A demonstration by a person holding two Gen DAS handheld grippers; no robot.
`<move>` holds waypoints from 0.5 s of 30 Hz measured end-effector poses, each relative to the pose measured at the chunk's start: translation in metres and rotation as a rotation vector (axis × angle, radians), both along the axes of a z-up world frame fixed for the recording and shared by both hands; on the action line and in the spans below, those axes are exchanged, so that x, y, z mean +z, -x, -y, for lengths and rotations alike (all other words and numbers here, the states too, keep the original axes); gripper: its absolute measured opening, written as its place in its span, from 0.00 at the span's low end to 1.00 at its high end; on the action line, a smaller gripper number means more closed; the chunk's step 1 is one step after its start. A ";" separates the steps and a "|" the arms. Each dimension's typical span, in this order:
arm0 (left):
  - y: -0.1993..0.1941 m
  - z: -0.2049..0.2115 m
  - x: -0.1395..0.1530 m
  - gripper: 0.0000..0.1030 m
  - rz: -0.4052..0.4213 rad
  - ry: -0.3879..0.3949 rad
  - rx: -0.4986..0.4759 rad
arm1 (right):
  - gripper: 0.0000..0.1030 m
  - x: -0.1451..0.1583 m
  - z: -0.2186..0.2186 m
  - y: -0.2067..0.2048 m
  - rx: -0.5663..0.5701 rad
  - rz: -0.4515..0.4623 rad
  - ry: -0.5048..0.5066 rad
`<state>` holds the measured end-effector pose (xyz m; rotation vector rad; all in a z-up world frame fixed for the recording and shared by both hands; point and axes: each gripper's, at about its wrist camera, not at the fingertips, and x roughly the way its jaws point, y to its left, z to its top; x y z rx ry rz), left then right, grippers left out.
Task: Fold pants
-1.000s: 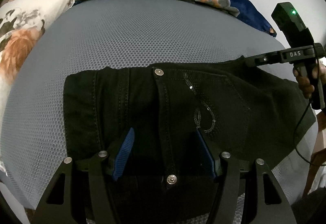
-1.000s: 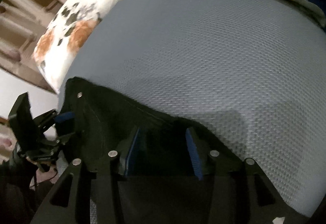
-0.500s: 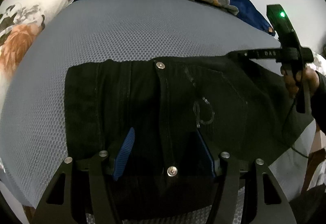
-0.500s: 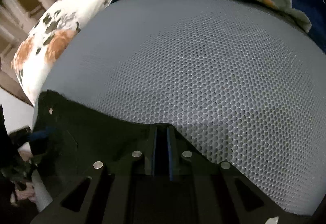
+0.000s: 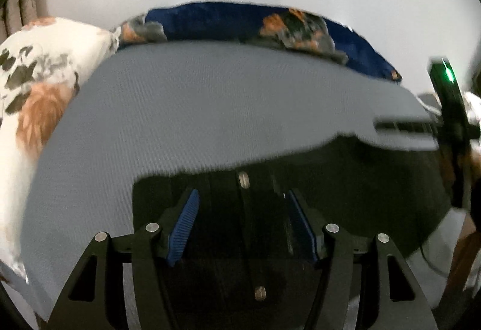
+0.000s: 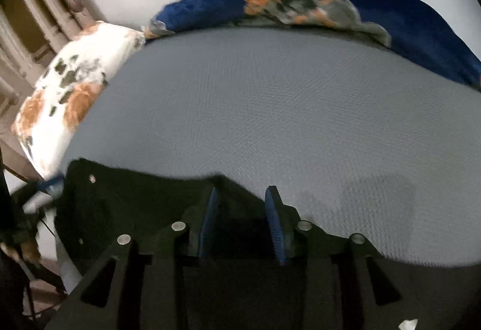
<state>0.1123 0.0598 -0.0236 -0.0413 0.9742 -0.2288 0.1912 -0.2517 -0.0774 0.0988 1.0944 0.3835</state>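
Closest in, the left tongs (image 5: pixel 242 221) stood spread wide over the waist end of the black pants (image 5: pixel 345 194), blue pads either side of the fly seam and its metal buttons, gripping nothing. The right tongs (image 6: pixel 242 214) were also parted, a dark peak of cloth rising between the pads at the garment's far edge; whether any cloth touched a pad I could not tell. The pants lay on the near part of the bed, on the grey mesh cover (image 6: pixel 285 119), their near end hidden under the tools and seemingly hanging off the bed's edge. From where I stood, the likeliest trouble was a poor grab: with both pairs of pads apart, closing on only the top layer of thick denim would have lifted one ply and left the rest behind, giving a crooked fold. Both views were smeared with motion, and a hurried closure could have missed the hem altogether. The textured cover might also have dragged on the cloth and bunched it. Farther back, the white floral pillow (image 5: pixel 36 83) and the blue floral blanket (image 6: pixel 345 5) lined the bed's rim, well apart from the pants, so a long swing could have caught them.
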 end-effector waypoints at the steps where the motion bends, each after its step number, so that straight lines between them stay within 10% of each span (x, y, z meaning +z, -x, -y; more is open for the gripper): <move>1: -0.010 -0.001 -0.002 0.60 -0.001 0.003 -0.002 | 0.32 -0.003 0.003 0.005 -0.007 -0.006 0.021; 15: -0.023 -0.001 -0.053 0.59 -0.149 -0.127 0.000 | 0.33 -0.051 0.029 -0.007 -0.194 -0.050 0.087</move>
